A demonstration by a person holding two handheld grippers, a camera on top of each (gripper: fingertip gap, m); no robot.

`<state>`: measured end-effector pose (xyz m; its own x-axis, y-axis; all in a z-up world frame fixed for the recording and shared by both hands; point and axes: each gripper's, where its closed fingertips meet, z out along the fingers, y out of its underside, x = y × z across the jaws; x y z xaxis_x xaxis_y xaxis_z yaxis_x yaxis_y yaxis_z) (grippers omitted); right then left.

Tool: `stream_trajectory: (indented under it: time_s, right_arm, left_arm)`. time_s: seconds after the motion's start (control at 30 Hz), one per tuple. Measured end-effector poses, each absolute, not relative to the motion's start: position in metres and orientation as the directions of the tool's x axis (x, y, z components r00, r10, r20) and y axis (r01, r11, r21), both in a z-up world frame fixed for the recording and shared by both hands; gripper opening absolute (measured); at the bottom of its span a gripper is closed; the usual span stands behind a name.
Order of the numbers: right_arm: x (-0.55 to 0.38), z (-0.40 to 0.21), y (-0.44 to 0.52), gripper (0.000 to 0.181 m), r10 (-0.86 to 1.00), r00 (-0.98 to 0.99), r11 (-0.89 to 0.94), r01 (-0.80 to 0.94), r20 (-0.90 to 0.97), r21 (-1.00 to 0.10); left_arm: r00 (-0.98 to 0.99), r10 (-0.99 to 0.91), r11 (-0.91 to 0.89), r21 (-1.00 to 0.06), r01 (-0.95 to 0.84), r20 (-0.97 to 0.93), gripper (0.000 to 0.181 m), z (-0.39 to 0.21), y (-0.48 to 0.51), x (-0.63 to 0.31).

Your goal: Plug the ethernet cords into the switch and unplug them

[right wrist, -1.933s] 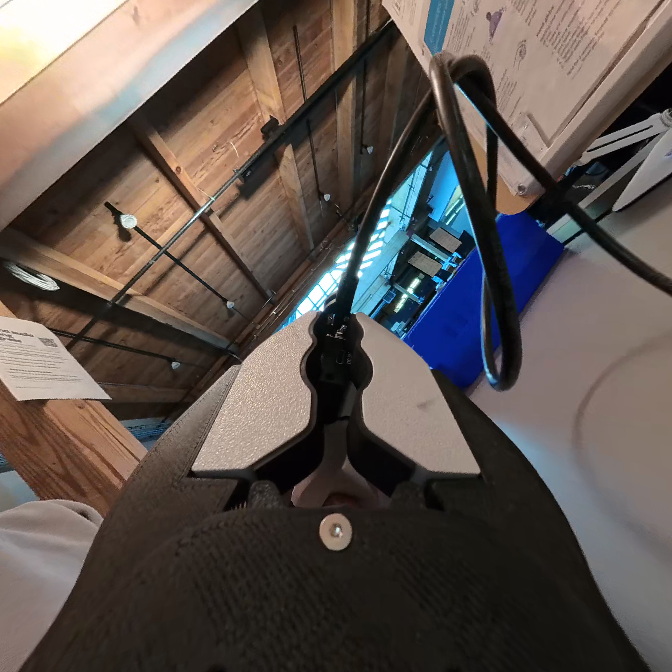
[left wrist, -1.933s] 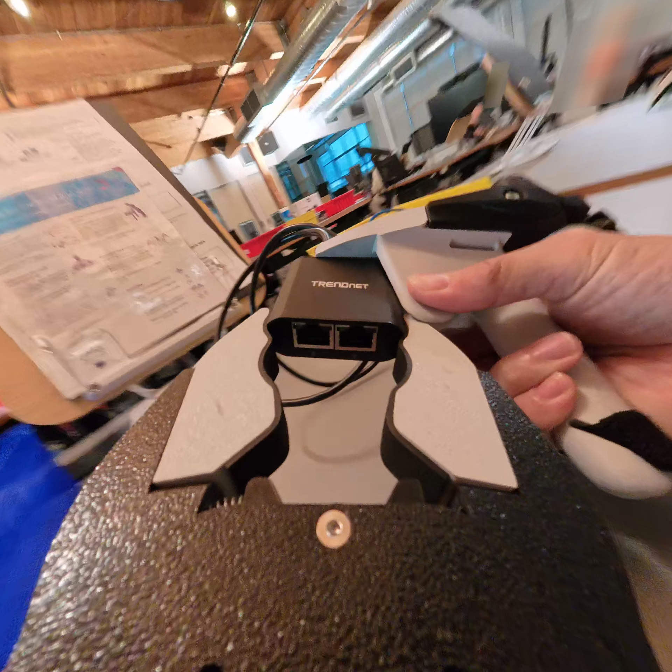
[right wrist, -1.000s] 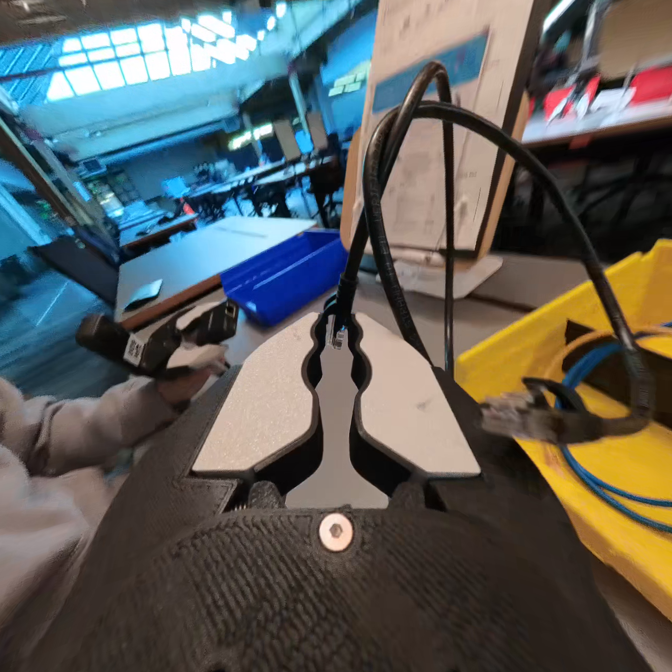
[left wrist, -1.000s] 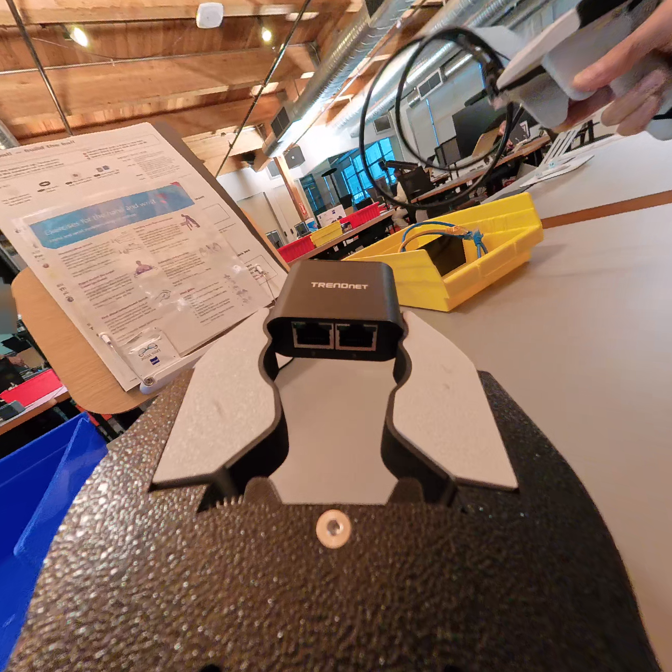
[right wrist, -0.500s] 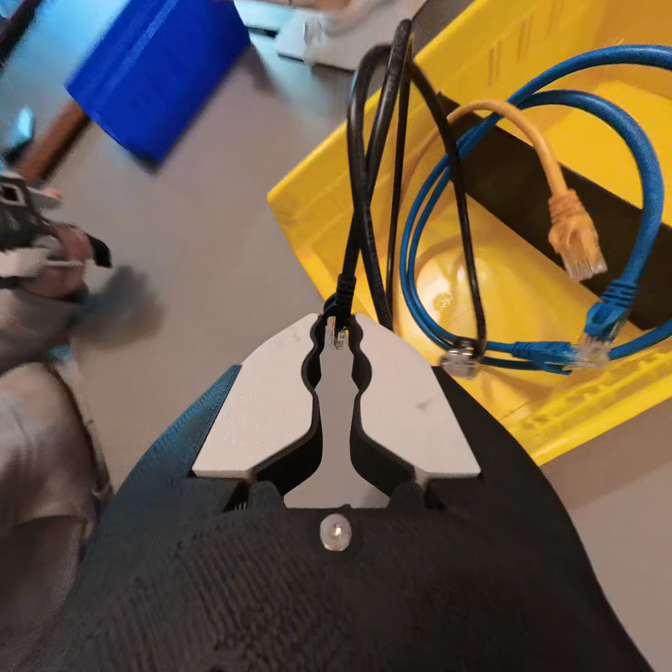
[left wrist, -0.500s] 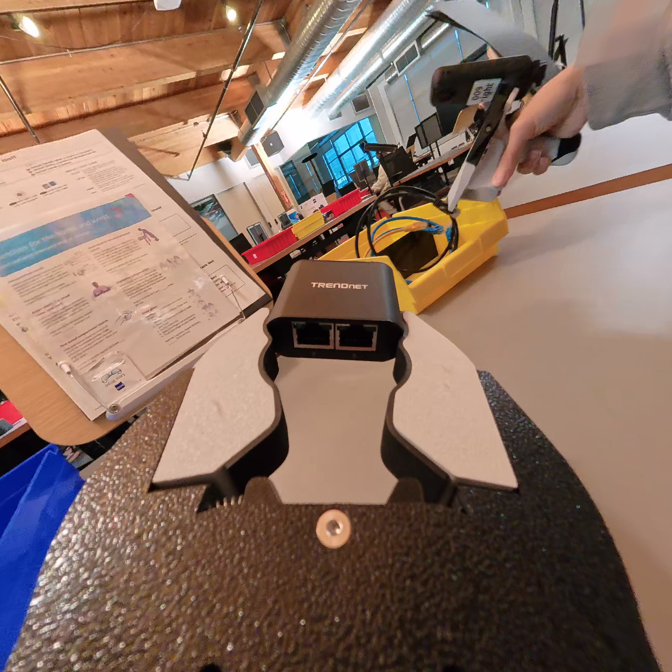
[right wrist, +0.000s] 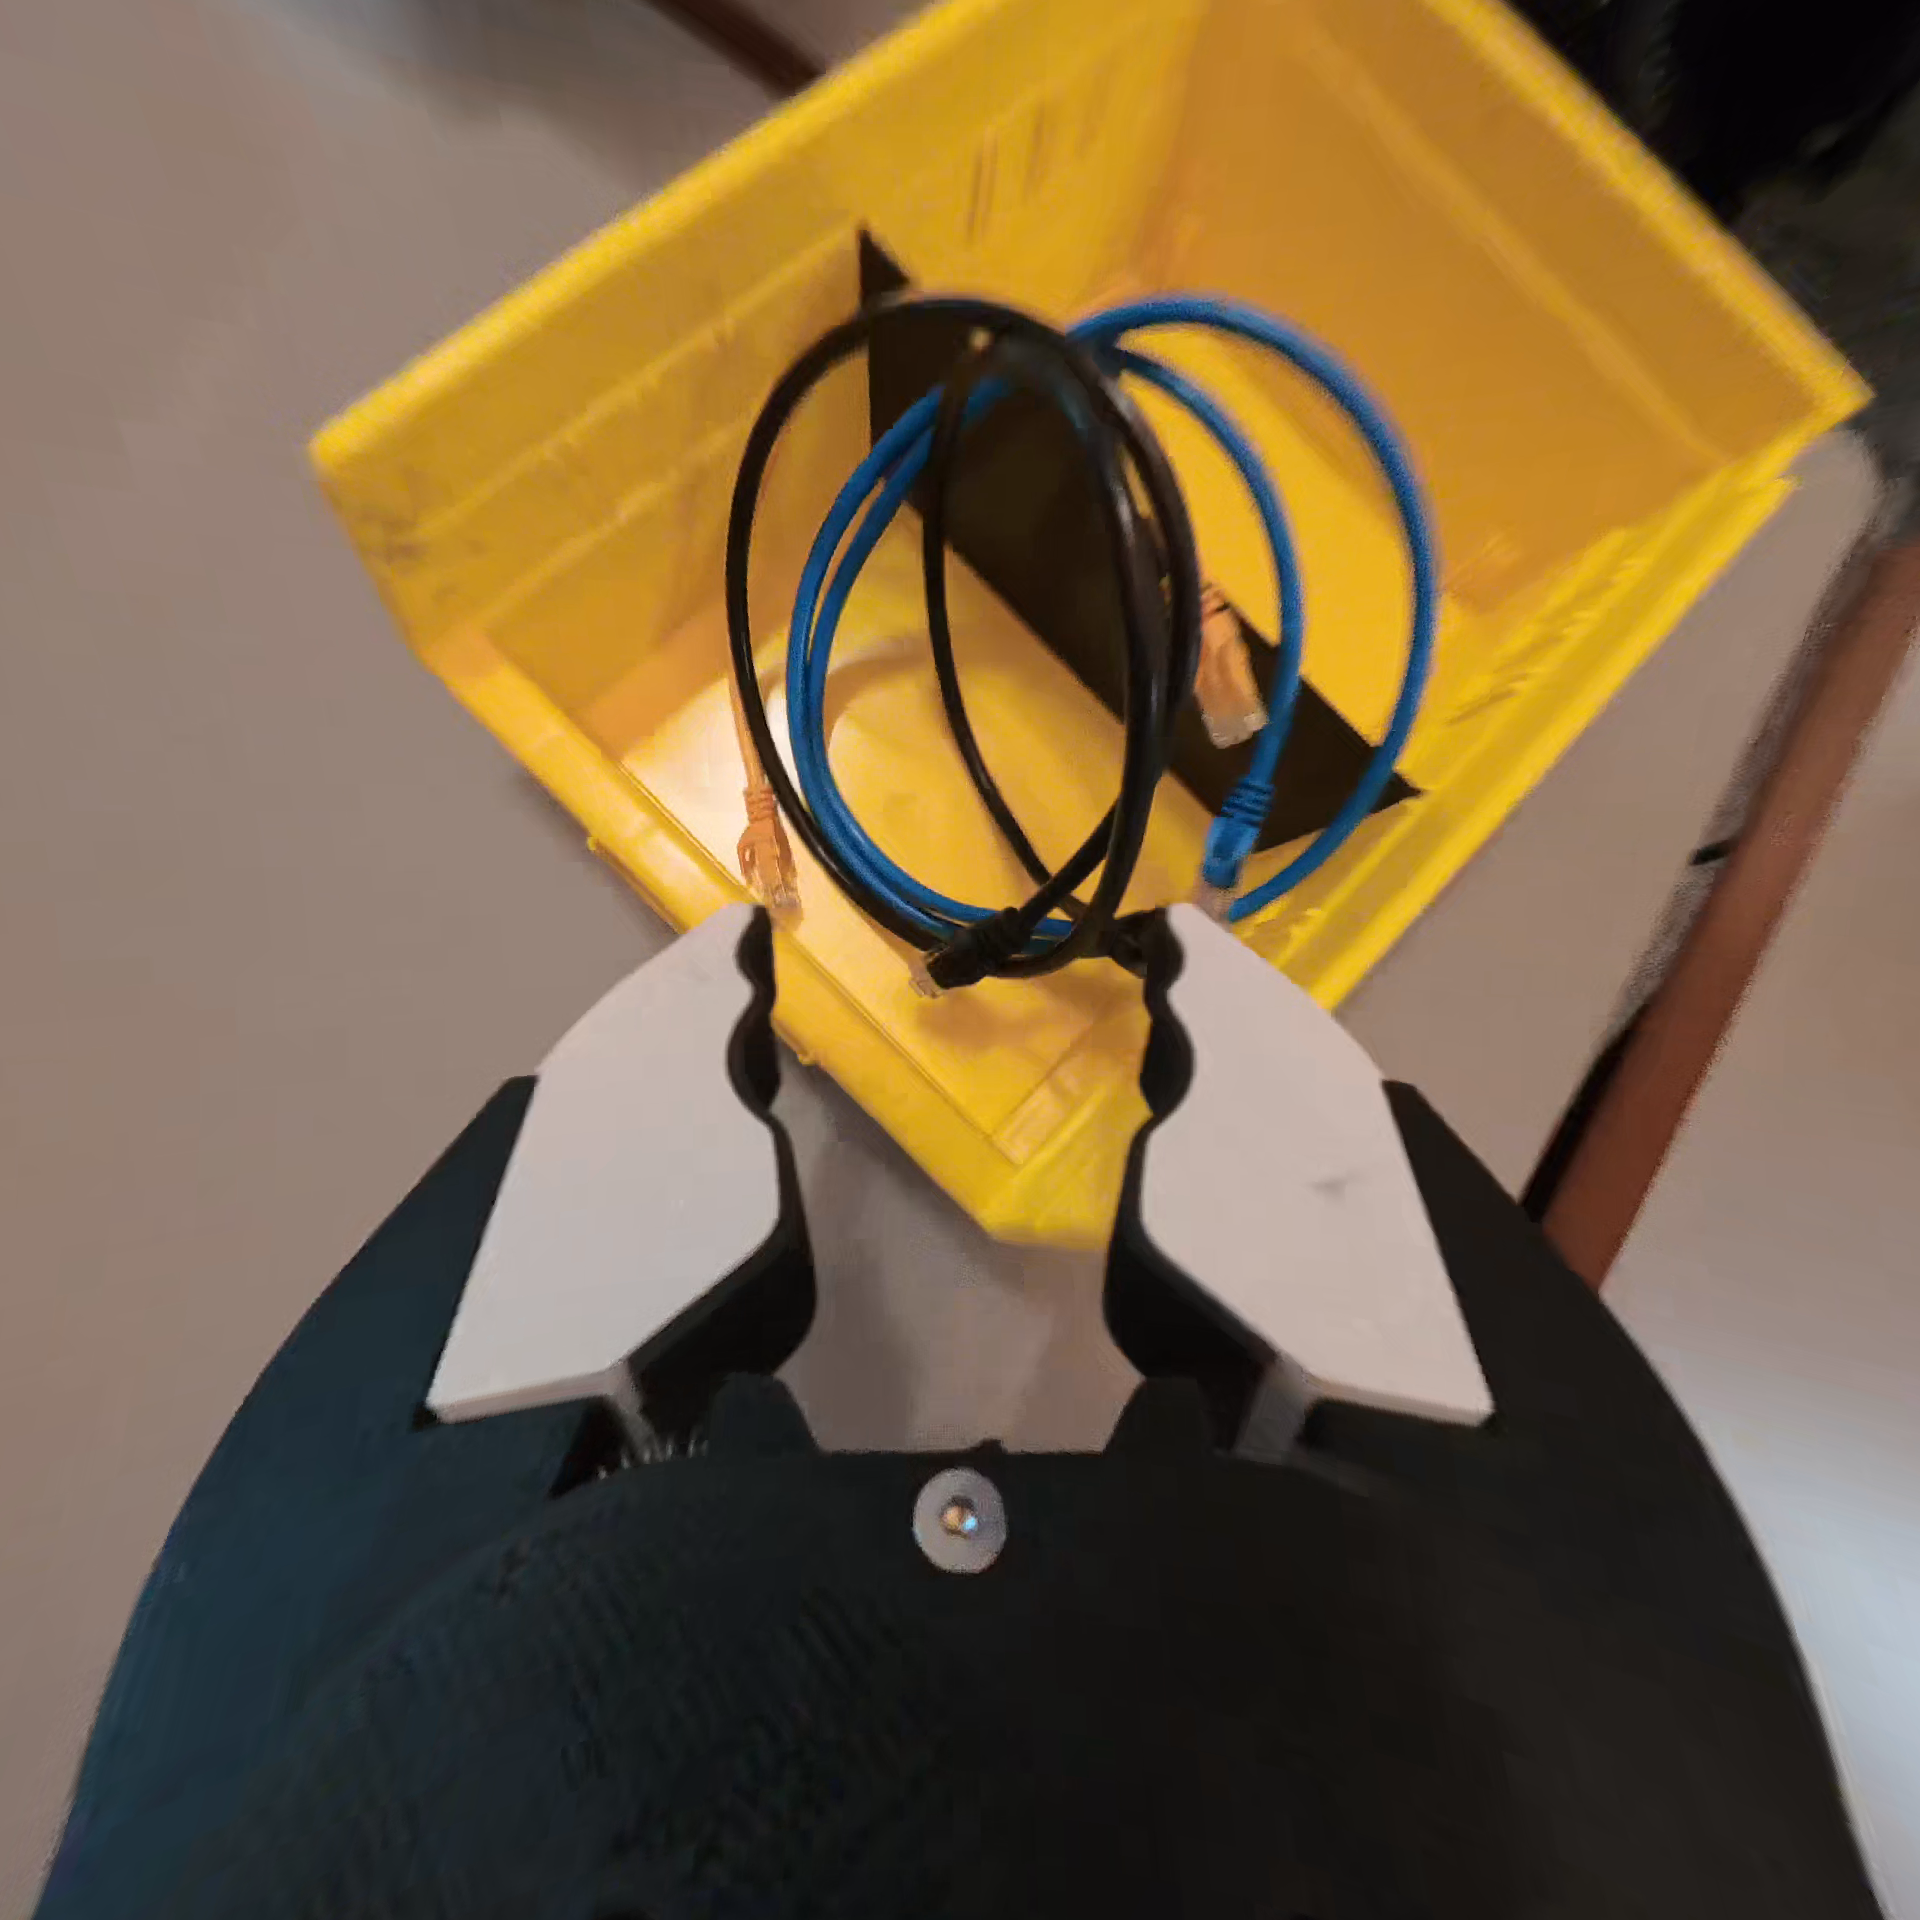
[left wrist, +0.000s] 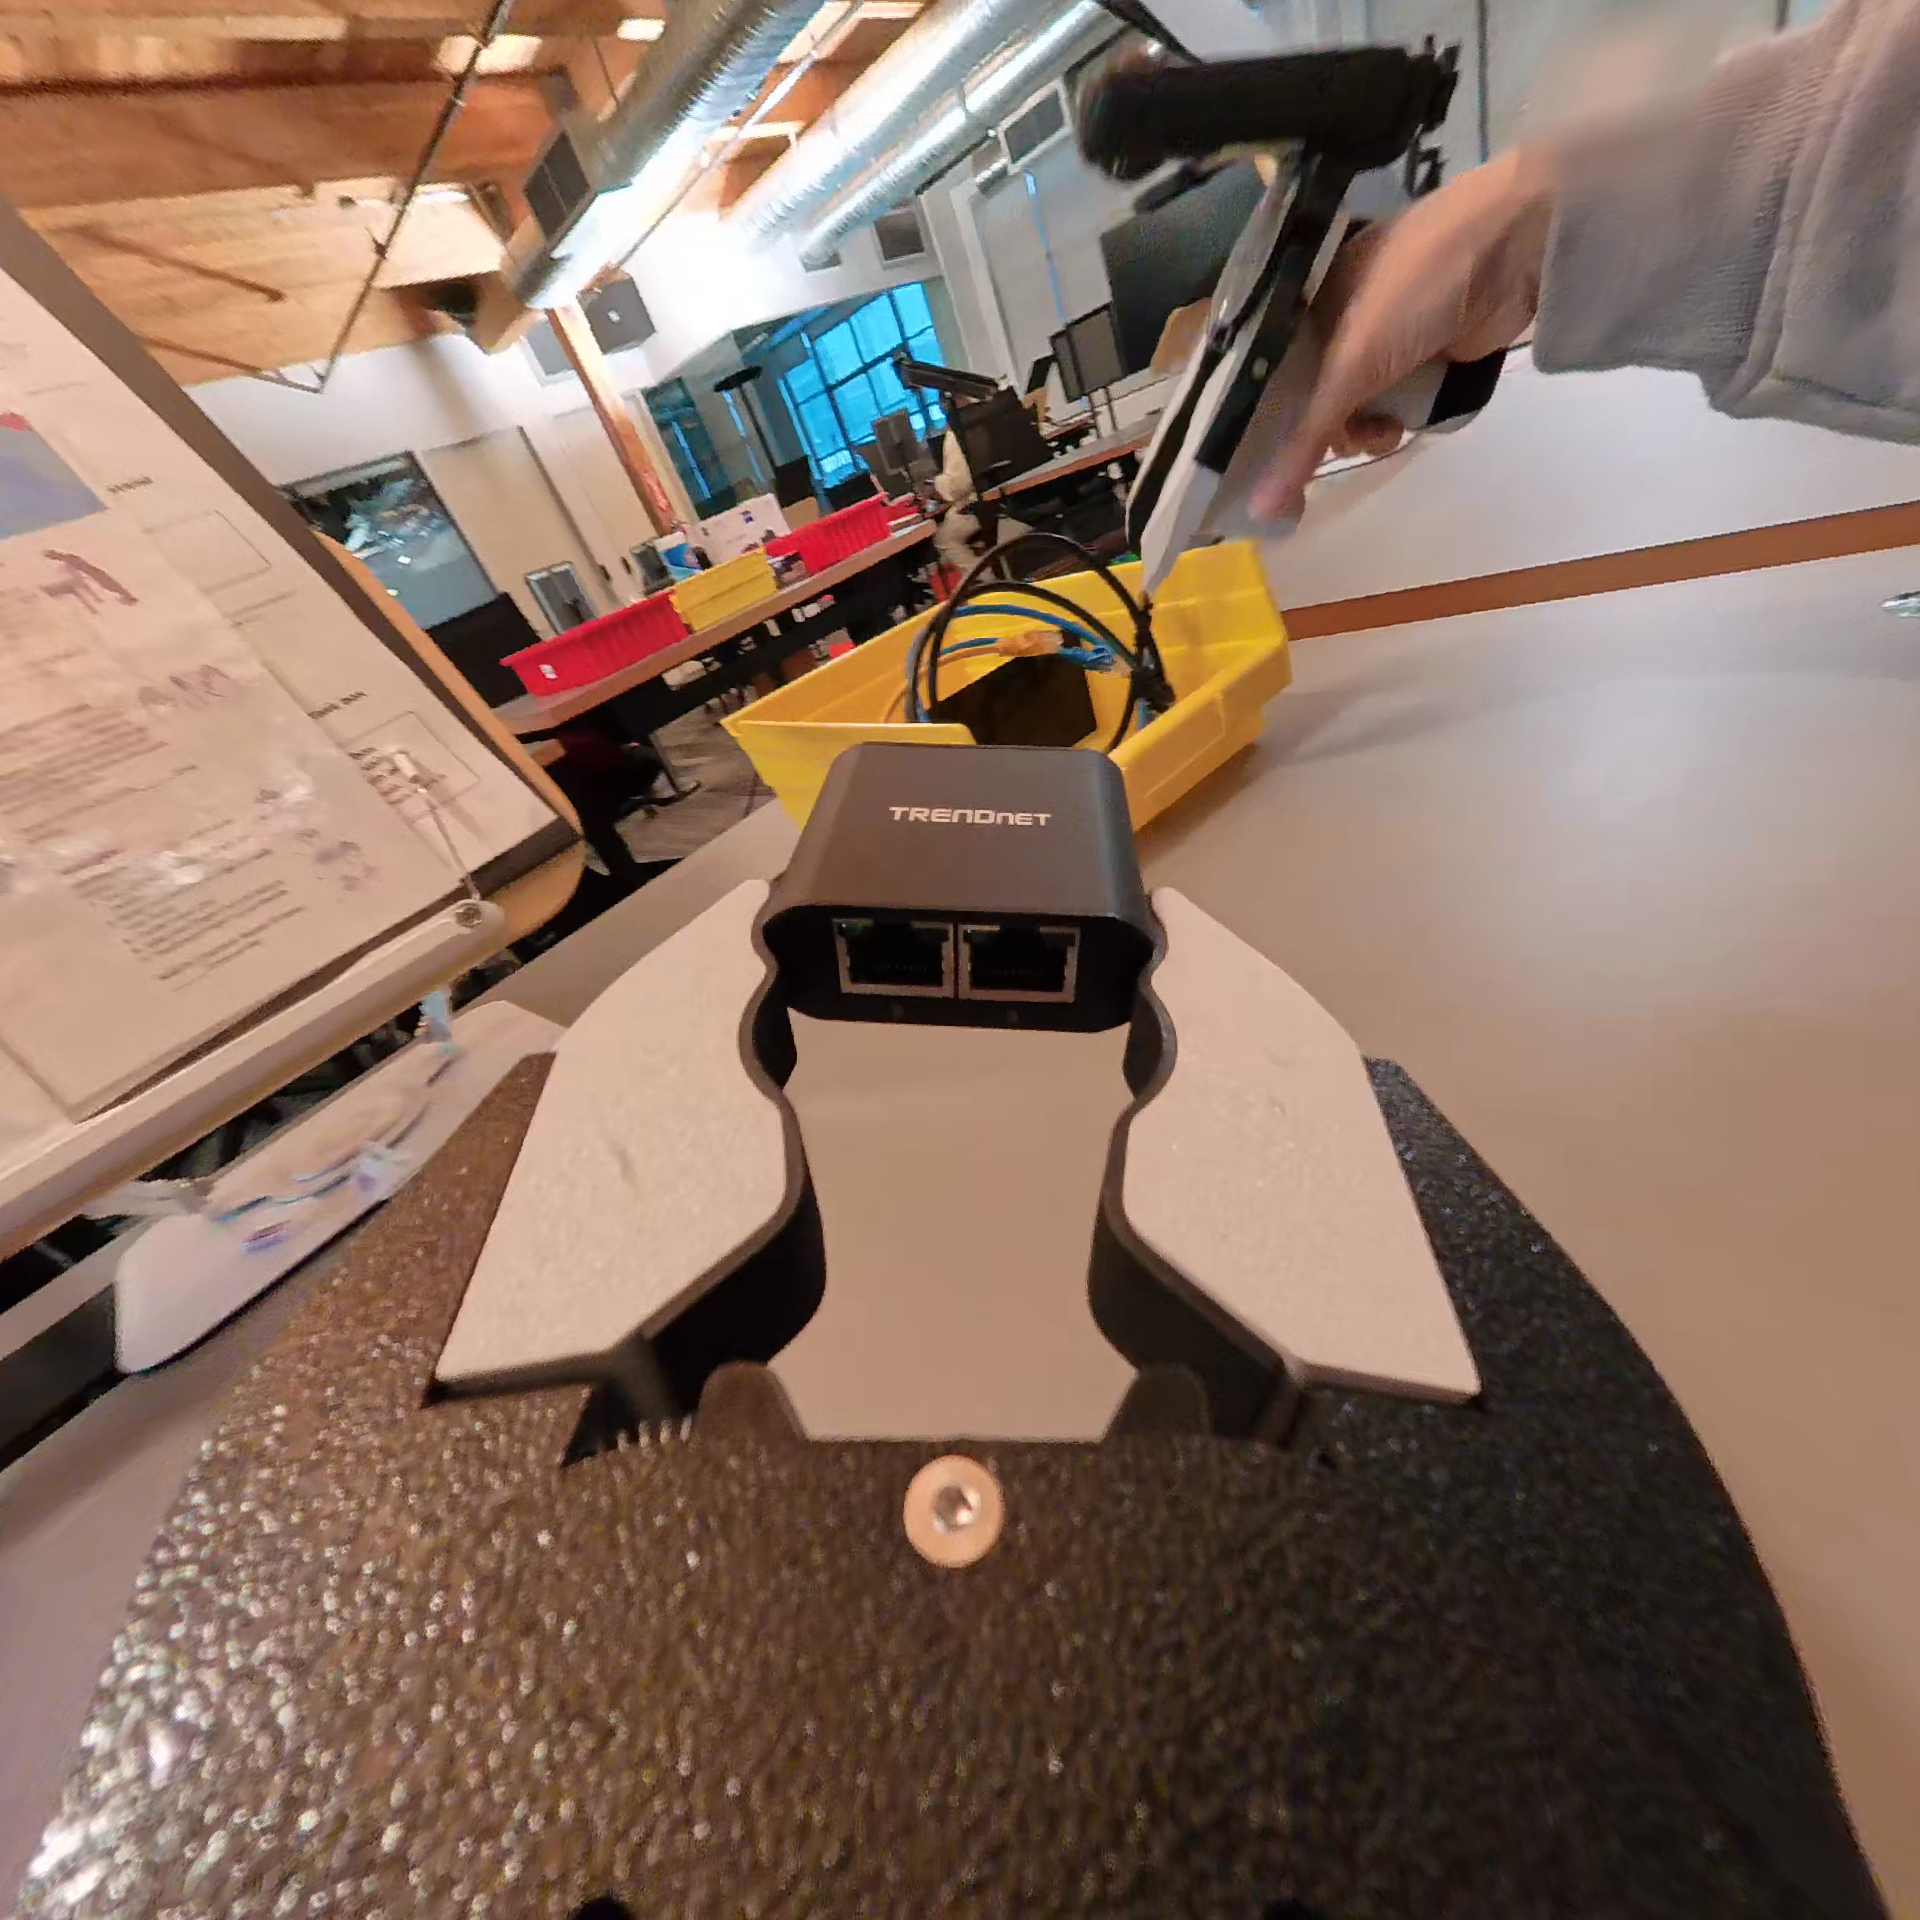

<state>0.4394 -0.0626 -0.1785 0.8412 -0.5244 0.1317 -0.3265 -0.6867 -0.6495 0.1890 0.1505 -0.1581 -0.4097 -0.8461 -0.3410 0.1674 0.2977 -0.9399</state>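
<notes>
My left gripper (left wrist: pixel 956 940) is shut on a black switch (left wrist: pixel 961 831) and holds it above the table. Both of its front ports are empty. My right gripper (right wrist: pixel 961 935) is open over the near corner of a yellow bin (right wrist: pixel 582 436). A looped black ethernet cord (right wrist: pixel 748 582) rests in the bin just past the fingertips, one end close to the right fingertip (right wrist: pixel 1184 935). A blue cord (right wrist: pixel 1403 499) and an orange cord (right wrist: pixel 1226 686) lie in the bin too. In the left wrist view the right gripper (left wrist: pixel 1164 551) hangs over the bin (left wrist: pixel 1216 665).
A black divider (right wrist: pixel 1039 540) crosses the bin. A tilted document stand (left wrist: pixel 208 779) with a printed sheet is at the left. The grey table (left wrist: pixel 1558 883) stretches to the right, with a wooden edge strip (left wrist: pixel 1558 577). Red and yellow bins (left wrist: pixel 623 639) sit on far tables. My right fingertips sit around 35 cm from my left ones.
My right gripper carried the black cord from the switch to the yellow bin, then opened and let it go there. My left gripper still holds the switch.
</notes>
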Motion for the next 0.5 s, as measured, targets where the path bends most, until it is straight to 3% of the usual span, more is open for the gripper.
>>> stream_trajectory:
  time_s: [0.03, 0.1, 0.13, 0.23, 0.37, 0.5]
  right_arm:
    - [0.433, -0.167, -0.066, 0.073, -0.536, 0.832, -0.663, -0.307, 0.147, -0.682]
    - [0.406, -0.146, -0.06, 0.089, -0.534, 0.841, -0.564, -0.275, 0.09, -0.779]
    - [0.379, -0.137, -0.043, 0.087, -0.463, 0.886, -0.487, -0.25, 0.004, -0.837]
    - [0.268, -0.122, 0.013, 0.08, -0.018, 0.93, -0.288, -0.357, -0.368, -0.889]
    - [0.212, -0.124, 0.056, 0.081, 0.227, 0.679, -0.178, -0.676, -0.698, -0.715]
    - [0.199, -0.131, 0.071, 0.071, 0.346, 0.43, -0.19, -0.838, -0.834, -0.511]
  left_arm:
    - [-0.429, -0.839, 0.292, -0.942, 0.163, -0.335, 0.061, -0.158, 0.148, 0.191]
    - [-0.49, -0.811, 0.28, -0.947, 0.155, -0.32, 0.061, -0.159, 0.142, 0.193]
    - [-0.533, -0.789, 0.269, -0.952, 0.149, -0.306, 0.061, -0.16, 0.137, 0.194]
    - [-0.673, -0.686, 0.214, -0.961, 0.175, -0.275, 0.061, -0.156, 0.117, 0.194]
    - [-0.774, -0.541, 0.191, -0.944, 0.268, -0.329, 0.061, -0.146, 0.089, 0.197]
    - [-0.799, -0.404, 0.275, -0.892, 0.359, -0.446, 0.061, -0.147, 0.063, 0.197]
